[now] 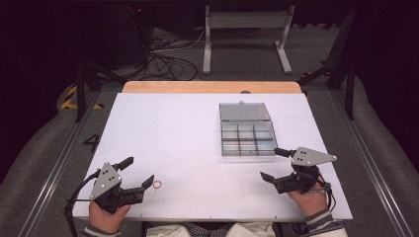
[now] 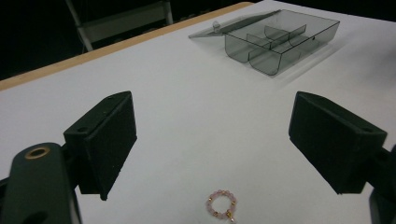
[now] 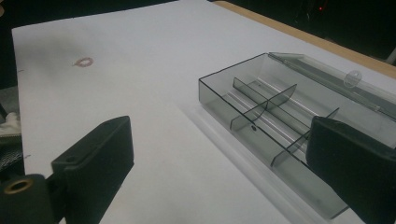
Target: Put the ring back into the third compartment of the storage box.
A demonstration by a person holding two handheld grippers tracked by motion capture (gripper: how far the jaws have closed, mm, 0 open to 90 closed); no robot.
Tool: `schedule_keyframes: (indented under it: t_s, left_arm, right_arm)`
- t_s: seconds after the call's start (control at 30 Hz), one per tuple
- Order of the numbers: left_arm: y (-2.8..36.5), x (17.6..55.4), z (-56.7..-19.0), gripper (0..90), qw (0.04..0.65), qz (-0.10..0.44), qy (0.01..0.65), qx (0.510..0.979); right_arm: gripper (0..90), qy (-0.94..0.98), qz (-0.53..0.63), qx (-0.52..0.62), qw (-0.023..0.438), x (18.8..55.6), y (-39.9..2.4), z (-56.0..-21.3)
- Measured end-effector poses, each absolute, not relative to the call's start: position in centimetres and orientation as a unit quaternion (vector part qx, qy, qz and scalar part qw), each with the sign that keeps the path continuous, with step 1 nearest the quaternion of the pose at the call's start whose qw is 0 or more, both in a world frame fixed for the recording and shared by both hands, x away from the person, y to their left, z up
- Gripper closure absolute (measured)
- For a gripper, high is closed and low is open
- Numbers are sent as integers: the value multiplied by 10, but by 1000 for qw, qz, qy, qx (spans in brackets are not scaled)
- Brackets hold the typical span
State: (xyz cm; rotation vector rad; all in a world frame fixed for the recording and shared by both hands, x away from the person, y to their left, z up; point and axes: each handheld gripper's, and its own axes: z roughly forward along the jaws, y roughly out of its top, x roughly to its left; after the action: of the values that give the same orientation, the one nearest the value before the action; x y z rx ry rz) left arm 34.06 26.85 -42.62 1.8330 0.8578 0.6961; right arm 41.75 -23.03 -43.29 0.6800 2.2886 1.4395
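Observation:
A small pink bead ring [image 1: 157, 184] lies on the white table [image 1: 168, 133] near the front left. In the left gripper view the bead ring [image 2: 221, 205] sits just ahead of and between the wide-apart jaws. My left gripper [image 1: 136, 172] is open, with nothing between its pads, the ring just right of its tip. A clear grey compartment box [image 1: 246, 136] with its lid folded back rests at the middle right. My right gripper [image 1: 275, 164] stands open beside the box's front right corner, touching nothing. Close ahead of its jaws is the box [image 3: 285, 121], and the ring [image 3: 84, 61] lies far off.
A wooden strip [image 1: 212, 87] borders the table's far edge. Beyond it stand a white metal frame [image 1: 247, 29] and loose cables [image 1: 168, 64] on the floor. A person's hands hold both grippers at the table's near edge.

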Motion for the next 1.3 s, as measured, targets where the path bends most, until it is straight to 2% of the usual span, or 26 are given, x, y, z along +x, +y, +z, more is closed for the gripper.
schedule_keyframes:
  t_s: [0.87, 1.3]
  left_arm:
    - [269, 336, -422, 170, 481, 300, 340, 750]
    - [273, 335, -421, 177, 481, 303, 340, 749]
  right_arm:
    - [124, 816, 503, 231, 164, 417, -220, -430]
    - [130, 828, 499, 205, 150, 422, -193, -420]
